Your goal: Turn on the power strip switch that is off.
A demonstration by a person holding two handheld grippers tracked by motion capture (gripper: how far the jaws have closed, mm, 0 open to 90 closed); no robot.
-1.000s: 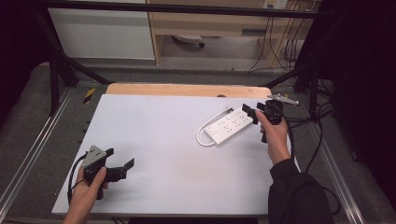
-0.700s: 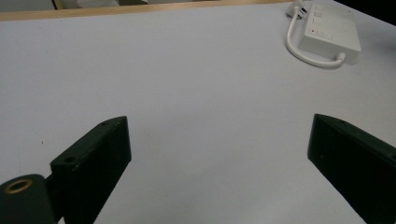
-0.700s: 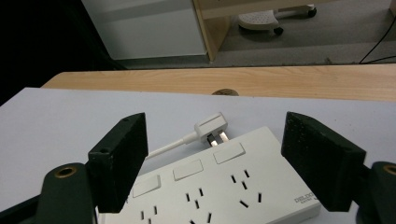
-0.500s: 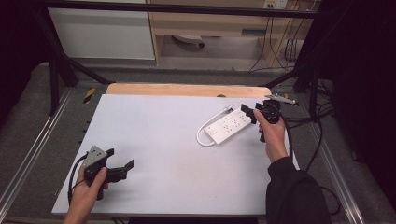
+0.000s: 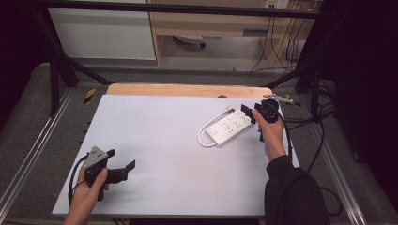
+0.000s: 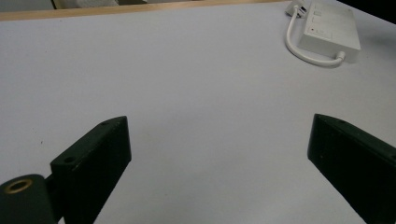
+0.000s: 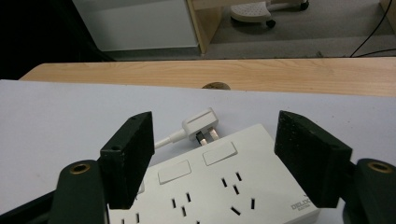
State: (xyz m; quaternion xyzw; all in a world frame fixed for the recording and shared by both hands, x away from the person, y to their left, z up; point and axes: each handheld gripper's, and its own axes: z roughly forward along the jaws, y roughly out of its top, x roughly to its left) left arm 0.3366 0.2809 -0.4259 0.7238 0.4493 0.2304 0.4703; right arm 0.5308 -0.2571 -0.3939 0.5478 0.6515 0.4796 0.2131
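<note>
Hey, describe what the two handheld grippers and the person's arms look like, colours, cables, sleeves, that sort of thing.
Both tools are black. The left gripper carries a grey three-cornered plate on top and trails a black cable; its blocky jaws have brass-coloured screw holes at the base. The right gripper has the same black jaws and a black cable. The right arm wears a black sleeve.

The power strip point(image 5: 228, 126) and its cord point(image 6: 308, 52) are white, the table point(image 5: 159, 140) pale grey, both grippers' jaws black.

A black sleeve point(image 5: 293, 192) is worn on the right arm. Black grippers: a grey three-cornered plate point(image 5: 96, 155) and brass-ringed holes are seen.
</note>
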